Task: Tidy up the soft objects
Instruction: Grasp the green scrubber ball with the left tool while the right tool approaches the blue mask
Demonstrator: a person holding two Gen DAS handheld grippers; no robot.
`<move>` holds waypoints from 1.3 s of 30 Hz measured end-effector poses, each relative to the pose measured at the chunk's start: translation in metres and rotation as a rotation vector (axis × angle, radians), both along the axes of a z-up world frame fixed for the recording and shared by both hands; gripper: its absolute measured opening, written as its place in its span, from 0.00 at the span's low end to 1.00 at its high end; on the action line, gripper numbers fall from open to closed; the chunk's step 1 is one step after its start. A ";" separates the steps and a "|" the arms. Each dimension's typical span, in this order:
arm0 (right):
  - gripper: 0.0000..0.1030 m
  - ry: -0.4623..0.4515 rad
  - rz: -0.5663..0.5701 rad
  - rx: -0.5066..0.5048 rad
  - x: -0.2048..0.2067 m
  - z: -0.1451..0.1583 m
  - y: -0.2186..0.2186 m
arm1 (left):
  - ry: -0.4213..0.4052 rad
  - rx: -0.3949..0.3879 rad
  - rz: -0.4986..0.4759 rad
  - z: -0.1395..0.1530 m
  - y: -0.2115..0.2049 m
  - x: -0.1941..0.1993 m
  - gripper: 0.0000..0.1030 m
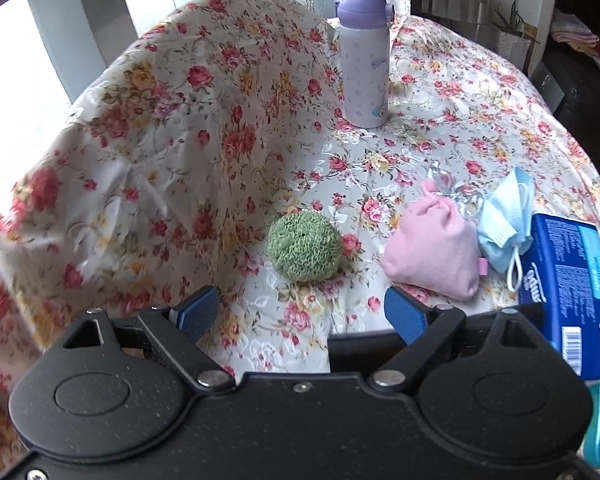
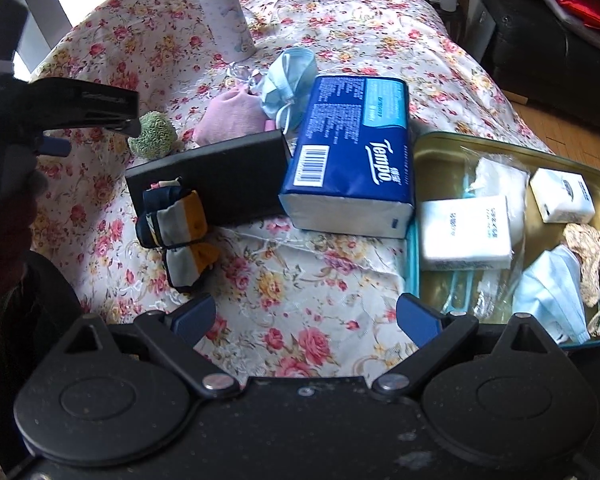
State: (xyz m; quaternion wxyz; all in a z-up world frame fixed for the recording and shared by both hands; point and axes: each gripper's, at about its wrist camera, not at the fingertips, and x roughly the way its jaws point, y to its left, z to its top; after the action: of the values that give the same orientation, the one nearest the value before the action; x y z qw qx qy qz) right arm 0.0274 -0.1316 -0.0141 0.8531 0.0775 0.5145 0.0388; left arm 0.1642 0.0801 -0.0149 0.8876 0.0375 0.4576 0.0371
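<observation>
A green knitted ball (image 1: 305,245) lies on the floral cloth just ahead of my open, empty left gripper (image 1: 300,312). A pink pouch (image 1: 436,248) and a crumpled blue face mask (image 1: 504,220) lie to its right. My right gripper (image 2: 306,320) is open and empty above bare cloth. Ahead of it are folded socks (image 2: 176,224), a black box (image 2: 220,176) and a blue Tempo tissue pack (image 2: 352,152). The ball (image 2: 154,136), pouch (image 2: 232,114) and mask (image 2: 288,80) show farther back. A gold tin tray (image 2: 432,152) at the right holds tissue packs, a mask and other soft items.
A lilac bottle (image 1: 364,60) stands at the back of the table. The cloth rises over a hump (image 1: 180,120) at the left. The left gripper body (image 2: 60,108) shows at the left of the right wrist view. A dark sofa (image 2: 560,60) and wooden floor lie beyond the table's right edge.
</observation>
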 end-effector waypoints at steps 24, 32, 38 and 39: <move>0.95 0.064 0.077 -0.019 0.017 -0.020 0.037 | 0.076 -0.132 0.058 -0.030 0.036 0.062 0.85; 0.95 0.067 0.080 0.001 0.026 -0.021 0.042 | 0.046 -0.139 0.076 -0.035 0.042 0.084 0.85; 0.95 0.057 0.067 0.030 0.033 -0.018 0.040 | 0.082 -0.159 0.069 -0.047 0.045 0.087 0.84; 0.95 0.055 0.063 0.033 0.035 -0.017 0.039 | 0.089 -0.165 0.059 -0.048 0.043 0.088 0.84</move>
State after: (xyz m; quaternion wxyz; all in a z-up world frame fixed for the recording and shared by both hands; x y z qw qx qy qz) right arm 0.0624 -0.0930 -0.0316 0.8356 0.0763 0.5393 0.0717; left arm 0.2521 0.1235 -0.0630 0.8651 -0.0476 0.4988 0.0236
